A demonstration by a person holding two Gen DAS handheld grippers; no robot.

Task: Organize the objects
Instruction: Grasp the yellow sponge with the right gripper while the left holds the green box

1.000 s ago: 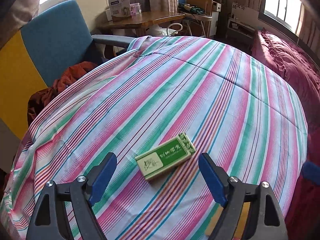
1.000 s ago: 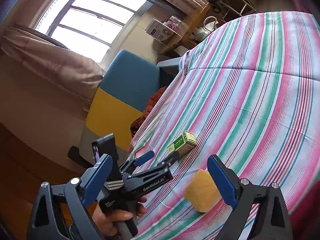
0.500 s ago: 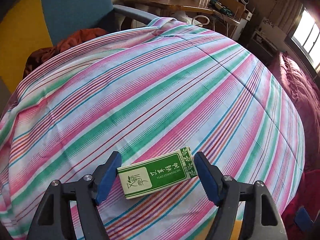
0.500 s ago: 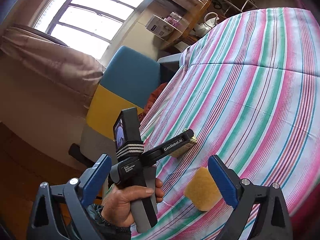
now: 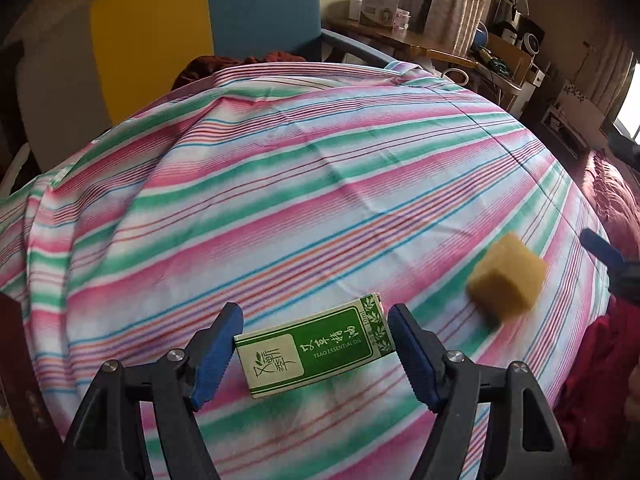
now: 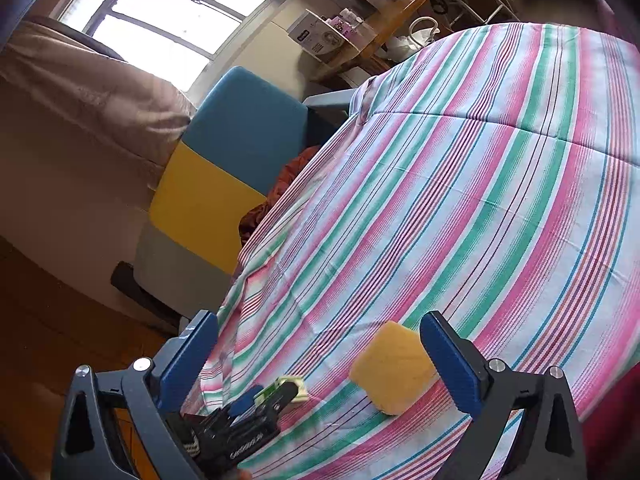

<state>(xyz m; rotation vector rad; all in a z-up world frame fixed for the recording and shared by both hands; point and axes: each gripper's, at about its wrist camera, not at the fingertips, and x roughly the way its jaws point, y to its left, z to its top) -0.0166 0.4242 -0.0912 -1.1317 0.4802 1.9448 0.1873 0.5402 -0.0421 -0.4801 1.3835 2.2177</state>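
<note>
A green and white essential oil box (image 5: pixel 316 350) sits between the blue pads of my left gripper (image 5: pixel 314 354), which is shut on its two ends; the box appears lifted just above the striped bedspread (image 5: pixel 300 184). The box also shows in the right wrist view (image 6: pixel 286 390), held by the left gripper (image 6: pixel 256 404). A yellow sponge block (image 5: pixel 506 280) lies on the bedspread to the right of the box. My right gripper (image 6: pixel 320 356) is open and empty, with the sponge (image 6: pixel 394 366) just inside its right pad.
A blue and yellow armchair (image 5: pixel 208 24) with a rust-red cloth (image 5: pixel 240 64) stands beyond the bed's far edge. A wooden desk with boxes (image 5: pixel 380 4) is at the back. A dark red quilt (image 5: pixel 612 196) lies along the right.
My left gripper closed in on the box ends and swung left and back toward the bed's near edge with it. The sponge now shows in the left wrist view. My right gripper barely moved.
</note>
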